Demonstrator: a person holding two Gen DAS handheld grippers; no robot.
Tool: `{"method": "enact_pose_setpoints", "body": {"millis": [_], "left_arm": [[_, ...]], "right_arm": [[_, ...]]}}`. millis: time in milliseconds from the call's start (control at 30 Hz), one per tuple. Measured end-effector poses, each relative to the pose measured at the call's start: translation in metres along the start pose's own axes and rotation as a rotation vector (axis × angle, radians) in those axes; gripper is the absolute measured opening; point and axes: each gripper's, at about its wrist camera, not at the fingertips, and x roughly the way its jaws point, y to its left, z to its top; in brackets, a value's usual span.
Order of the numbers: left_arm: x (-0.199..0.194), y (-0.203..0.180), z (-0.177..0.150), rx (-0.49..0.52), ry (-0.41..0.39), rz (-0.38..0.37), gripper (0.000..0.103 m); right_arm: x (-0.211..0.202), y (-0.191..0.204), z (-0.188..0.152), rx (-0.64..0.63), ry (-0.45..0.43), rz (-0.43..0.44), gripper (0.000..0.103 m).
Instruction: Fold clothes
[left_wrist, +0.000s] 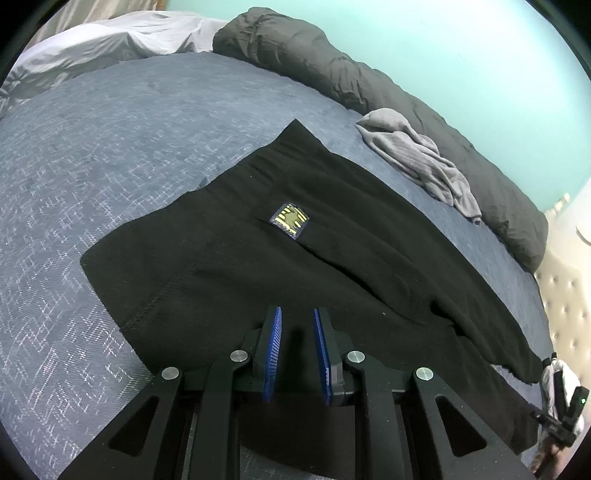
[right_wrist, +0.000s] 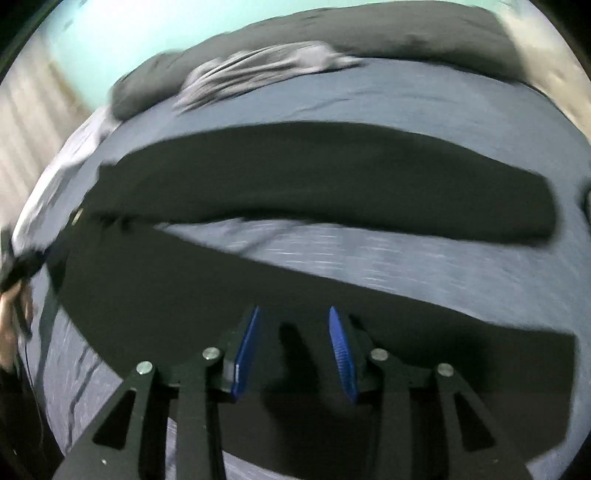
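The left gripper (left_wrist: 297, 314) hangs low in its frame, jaws slightly apart with nothing between them, over the black trousers (left_wrist: 229, 258) spread mid-frame on the blue bed (left_wrist: 92, 155). The right gripper (right_wrist: 293, 314), jaws apart and empty, hovers over a trouser leg (right_wrist: 155, 295). A grey garment (left_wrist: 417, 158) lies upper right, beside a dark duvet (left_wrist: 332, 74).

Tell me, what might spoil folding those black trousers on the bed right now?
1. The left tongs stand open with nothing between them, so the black fleece trousers could be grabbed in an uneven bunch.
2. The two legs lie splayed apart, so a fold may end up crooked.
3. The crumpled grey garment lies close by and might get dragged along.
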Motion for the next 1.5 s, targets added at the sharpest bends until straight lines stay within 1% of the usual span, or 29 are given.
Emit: {"method": "enact_pose_setpoints", "body": {"millis": [100,200,400,500,533,567,667,767,833,967,1067,1167,1200,1233,1267,1300,1333,1433,1500], "left_arm": [[0.0,0.0,-0.001,-0.003,0.002,-0.004,0.02],[0.0,0.001,-0.001,-0.005,0.003,-0.008,0.02],[0.001,0.004,-0.001,-0.014,0.006,-0.013,0.02],[0.0,0.006,0.0,-0.019,0.003,-0.015,0.02],[-0.001,0.006,0.0,-0.02,0.003,-0.015,0.02],[-0.001,0.006,0.0,-0.02,0.003,-0.016,0.02],[0.0,0.007,0.0,-0.02,0.005,-0.016,0.02],[-0.001,0.008,0.0,-0.023,0.004,-0.016,0.02],[-0.001,0.008,0.0,-0.023,0.003,-0.017,0.02],[-0.001,0.009,0.0,-0.026,0.004,-0.016,0.02],[-0.002,0.01,0.001,-0.027,0.003,-0.015,0.02],[-0.002,0.011,0.001,-0.028,0.002,-0.013,0.02],[-0.002,0.011,0.001,-0.028,0.002,-0.012,0.02],[-0.002,0.012,0.001,-0.029,0.002,-0.012,0.02],[-0.002,0.012,0.001,-0.029,0.003,-0.011,0.02],[-0.002,0.012,0.001,-0.028,0.002,-0.011,0.02],[-0.002,0.012,0.001,-0.028,0.002,-0.01,0.02],[-0.001,0.012,0.001,-0.028,0.005,-0.013,0.02],[-0.001,0.011,0.001,-0.027,0.005,-0.014,0.02]], "right_arm": [[0.024,0.037,0.009,-0.098,0.025,0.032,0.039],[0.044,0.063,0.014,-0.19,0.058,0.029,0.039],[0.074,0.084,0.017,-0.295,0.108,-0.005,0.039],[0.079,0.086,0.015,-0.332,0.111,-0.009,0.031],[0.078,0.085,0.016,-0.339,0.109,-0.009,0.02],[0.076,0.085,0.017,-0.346,0.104,-0.011,0.011],[0.074,0.088,0.018,-0.366,0.088,-0.017,0.006],[0.064,0.081,0.023,-0.337,0.061,0.013,0.005],[0.057,0.073,0.03,-0.299,0.039,0.035,0.003],[0.051,0.056,0.046,-0.199,0.01,0.079,0.003],[0.057,0.06,0.052,-0.198,0.029,0.066,0.003],[0.059,0.058,0.056,-0.168,0.023,0.051,0.002],[0.059,0.058,0.055,-0.165,0.021,0.03,0.002],[0.056,0.055,0.054,-0.156,0.006,-0.014,0.0],[0.053,0.047,0.055,-0.117,-0.022,-0.05,0.0],[0.05,0.037,0.056,-0.066,-0.044,-0.055,0.0],[0.048,0.032,0.058,-0.042,-0.051,-0.061,0.0],[0.052,0.03,0.057,-0.061,-0.01,-0.051,0.0],[0.052,0.034,0.056,-0.076,0.008,-0.021,0.0]]}}
